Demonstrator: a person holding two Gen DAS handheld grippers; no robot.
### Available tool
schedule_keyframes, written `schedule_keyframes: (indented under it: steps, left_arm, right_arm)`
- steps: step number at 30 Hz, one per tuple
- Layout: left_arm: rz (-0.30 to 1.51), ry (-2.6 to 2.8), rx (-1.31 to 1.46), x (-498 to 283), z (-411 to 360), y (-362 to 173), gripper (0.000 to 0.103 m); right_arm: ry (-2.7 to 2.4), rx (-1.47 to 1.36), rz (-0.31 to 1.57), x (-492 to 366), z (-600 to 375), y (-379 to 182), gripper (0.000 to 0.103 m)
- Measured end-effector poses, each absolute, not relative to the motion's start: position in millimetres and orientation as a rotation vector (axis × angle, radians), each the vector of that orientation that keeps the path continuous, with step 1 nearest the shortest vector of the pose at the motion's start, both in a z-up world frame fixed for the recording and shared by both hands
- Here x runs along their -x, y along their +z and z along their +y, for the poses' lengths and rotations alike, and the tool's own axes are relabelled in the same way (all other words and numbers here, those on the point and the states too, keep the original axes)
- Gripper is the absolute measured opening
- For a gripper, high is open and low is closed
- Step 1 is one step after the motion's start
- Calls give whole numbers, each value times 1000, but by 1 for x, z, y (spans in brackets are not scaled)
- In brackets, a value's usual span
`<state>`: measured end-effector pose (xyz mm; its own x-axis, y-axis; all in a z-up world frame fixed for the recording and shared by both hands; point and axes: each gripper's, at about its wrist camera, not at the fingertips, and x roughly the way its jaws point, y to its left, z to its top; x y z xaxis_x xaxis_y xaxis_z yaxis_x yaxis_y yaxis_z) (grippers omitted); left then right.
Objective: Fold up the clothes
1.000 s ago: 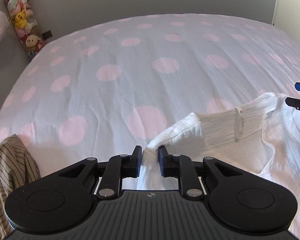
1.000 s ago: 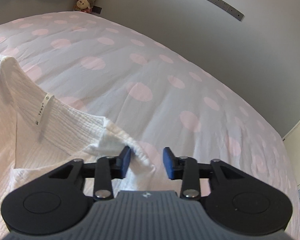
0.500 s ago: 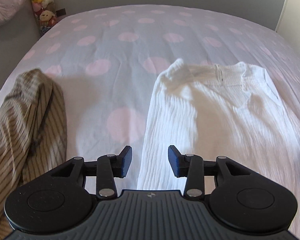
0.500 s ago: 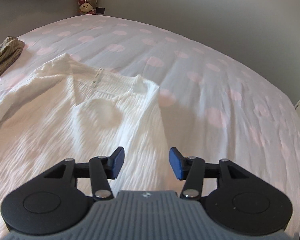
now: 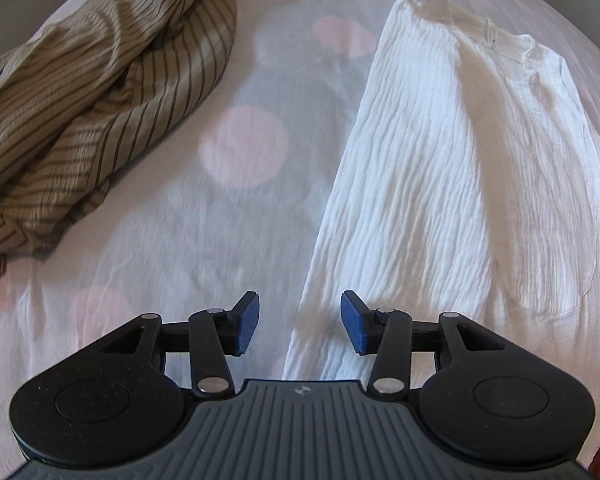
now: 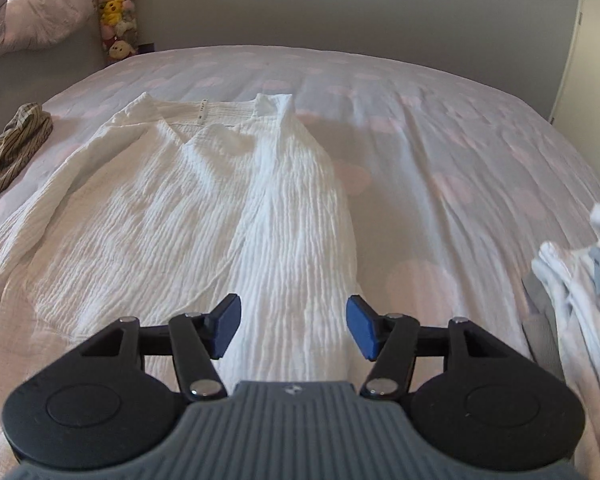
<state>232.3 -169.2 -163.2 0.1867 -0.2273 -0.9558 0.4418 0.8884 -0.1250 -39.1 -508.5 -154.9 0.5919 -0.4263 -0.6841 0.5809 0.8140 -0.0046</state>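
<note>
Both my left hand-held gripper [image 5: 299,328] and right hand-held gripper [image 6: 292,330] are now hanging wide open, empty, pulled back over the white blouse [image 6: 204,200] lying on the bed [image 6: 440,128]

On the bed [image 6: 440,128] I have the crinkled shirt [image 6: 204,216] laid flat, its neckline towards the far edge and its hem towards me, with the striped garment [image 5: 88,92] bunched to its left near the bed's left edge and well apart from it. My left gripper [image 5: 299,327] sits over the shirt's left side edge at the near end, while my right gripper [image 6: 293,330] is above the shirt's right sleeve, which runs along the body. At the bed's near right corner lies a heap of other clothes [image 6: 576,280], and beyond the far left corner a column of plush toys [image 6: 116,8] stands against the wall beside a pillow [image 6: 32,24].
</note>
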Motion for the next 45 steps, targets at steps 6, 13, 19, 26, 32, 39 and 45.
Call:
schedule_keyframes:
  steps: [6,13,19,26,32,39,45]
  left_arm:
    - [1365,-432,-103,-217,-162,-182,41]
    - [1337,-424,-143,-207,-183,-173,3]
    - [1241,-402,-136,-223,-183,-125,1]
    - [1095,-351,-218,-268,-195,-48,1]
    - [1026,-259,-295,-317,-196,-19,1]
    - [1001,-141,-349,-379,-177,-16,1]
    - [1033,-84,-387,-424,-163,-51,1]
  right_arm:
    - [-573,-300,681,53,-508,-165,64]
    - [-573,-345,638,58,-516,-171,64]
    - [-583,-392,600,64,-523,-168,66]
    - [-575,-415,622,58,-531,-175,66]
    - [-581,-438,653,53,-539,-186,67]
    - [-590,-434,693,44,-544,-198,72]
    - [-597,-431,728,36,-549,-208,78]
